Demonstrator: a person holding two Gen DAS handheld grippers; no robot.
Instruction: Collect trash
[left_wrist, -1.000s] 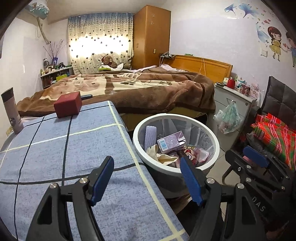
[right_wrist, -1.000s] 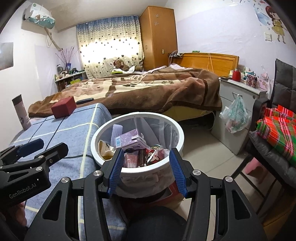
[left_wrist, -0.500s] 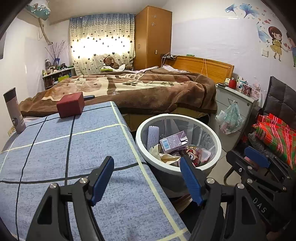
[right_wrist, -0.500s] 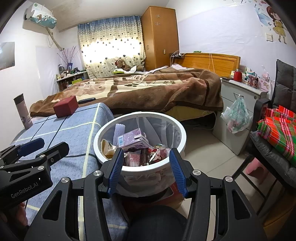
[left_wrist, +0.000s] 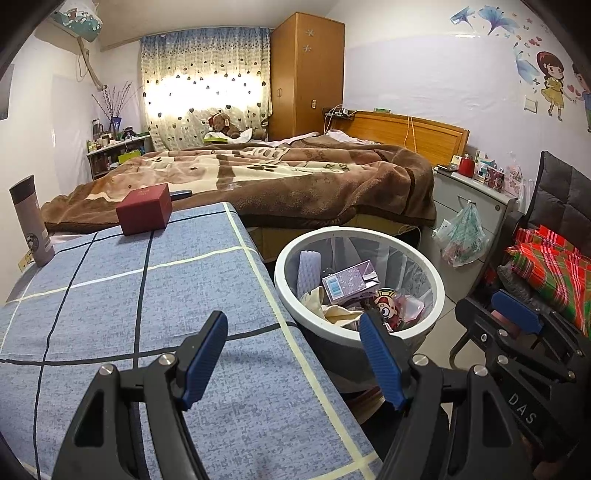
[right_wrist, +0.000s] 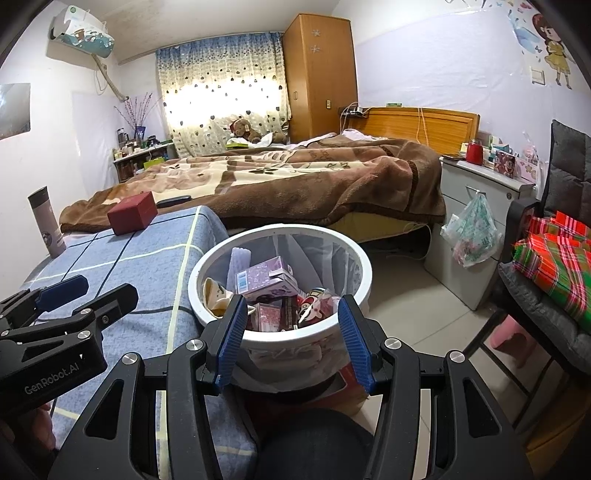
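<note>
In the left wrist view, the tabletop under a blue checked cloth (left_wrist: 110, 295) fills the left half of the frame, with a grey cylindrical flask (left_wrist: 31, 221) standing upright at its far left edge and a dark red square box (left_wrist: 144, 214) resting flat near its far end. The left claw (left_wrist: 293, 362) is spread wide and empty, hanging over the cloth's right edge; its right finger overlaps the bin's near rim in the picture (contact cannot be told).

Right of centre stands the round white-rimmed waste bin (left_wrist: 439, 291), upright, mouth facing up, lined with a clear bag and just beside the tabletop. In it, a pale purple carton (left_wrist: 351, 282) lies on its side, long axis running left to right, barcode end toward the left.

In the right wrist view the right claw (right_wrist: 291, 341) is likewise spread and holds nothing, framing the bin's near rim at lower centre.
</note>
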